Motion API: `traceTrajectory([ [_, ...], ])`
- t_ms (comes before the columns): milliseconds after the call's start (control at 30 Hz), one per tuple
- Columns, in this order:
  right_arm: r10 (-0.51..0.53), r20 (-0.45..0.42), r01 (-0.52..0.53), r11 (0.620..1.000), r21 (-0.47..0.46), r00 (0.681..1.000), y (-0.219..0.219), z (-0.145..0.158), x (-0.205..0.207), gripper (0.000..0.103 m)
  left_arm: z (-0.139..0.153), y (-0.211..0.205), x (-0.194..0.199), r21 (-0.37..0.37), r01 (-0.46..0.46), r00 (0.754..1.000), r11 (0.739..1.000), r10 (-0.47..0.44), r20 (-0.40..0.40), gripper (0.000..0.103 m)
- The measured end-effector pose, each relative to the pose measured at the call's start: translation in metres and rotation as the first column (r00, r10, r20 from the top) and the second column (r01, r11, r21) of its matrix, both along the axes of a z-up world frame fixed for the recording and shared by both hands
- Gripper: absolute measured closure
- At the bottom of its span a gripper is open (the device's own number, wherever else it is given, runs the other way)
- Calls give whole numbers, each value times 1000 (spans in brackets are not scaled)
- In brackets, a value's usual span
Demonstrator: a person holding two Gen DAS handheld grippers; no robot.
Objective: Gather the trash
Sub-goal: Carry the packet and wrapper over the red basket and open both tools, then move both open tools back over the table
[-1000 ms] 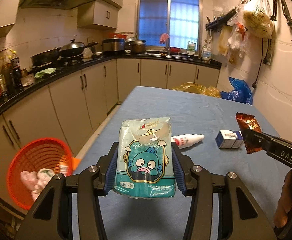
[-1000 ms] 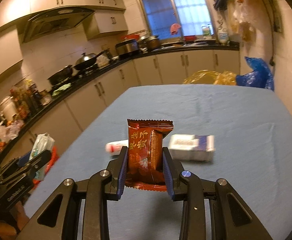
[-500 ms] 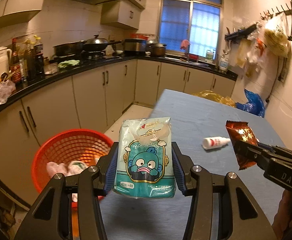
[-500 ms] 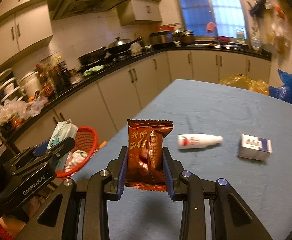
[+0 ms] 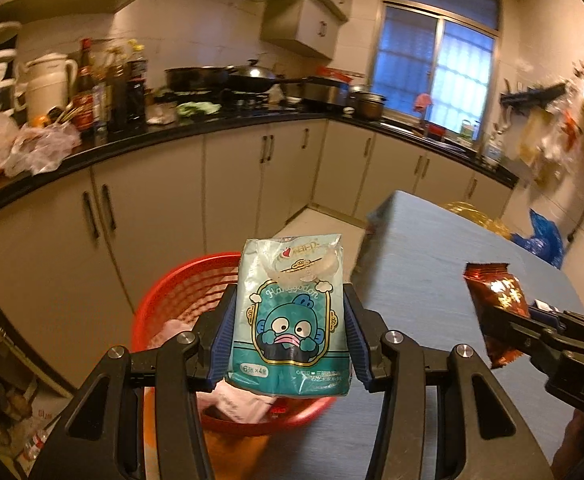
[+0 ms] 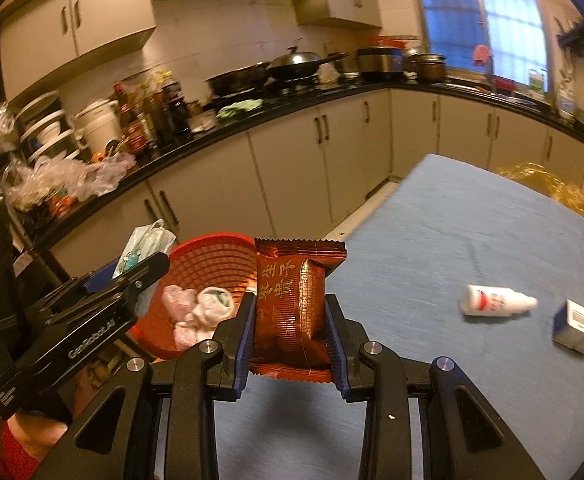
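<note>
Gripping tissue pack (image 5: 290,316) | left jaws | over red basket (image 5: 180,280)

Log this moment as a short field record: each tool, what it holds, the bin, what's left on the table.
left tool: shut on teal tissue pack
right tool: shut on brown snack wrapper
bin: red basket beside the table, crumpled trash inside
table: white bottle lying down, blue-and-white box
</note>
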State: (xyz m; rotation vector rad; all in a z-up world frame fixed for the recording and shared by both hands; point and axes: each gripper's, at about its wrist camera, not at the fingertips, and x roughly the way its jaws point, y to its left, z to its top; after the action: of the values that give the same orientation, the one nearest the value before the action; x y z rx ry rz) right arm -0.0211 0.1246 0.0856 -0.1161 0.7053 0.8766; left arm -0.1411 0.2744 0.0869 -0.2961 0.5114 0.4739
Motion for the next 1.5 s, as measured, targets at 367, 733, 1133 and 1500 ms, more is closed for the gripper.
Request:
traceTrajectory([
  [367, 97, -36, -98, 995, -22, 995, 63, -5, -4, 67, -20, 54, -16, -57, -94, 995, 994, 92, -28, 55],
  [733, 111, -142, -112, 994, 3, 984, 103, -22, 21, 58, -37, 66, -6, -96, -76, 996, 992, 71, -59, 48],
  [1133, -24, -140, 31, 998, 48, 990, 18, -13, 49, 58, -10, 21, 12, -36, 56, 997, 998, -58, -43, 44],
  [1500, -316, -181, 335, 938, 86, 931, -157, -15, 123, 51, 15, -118, 113, 10, 504, 850, 863, -495, -179, 37],
])
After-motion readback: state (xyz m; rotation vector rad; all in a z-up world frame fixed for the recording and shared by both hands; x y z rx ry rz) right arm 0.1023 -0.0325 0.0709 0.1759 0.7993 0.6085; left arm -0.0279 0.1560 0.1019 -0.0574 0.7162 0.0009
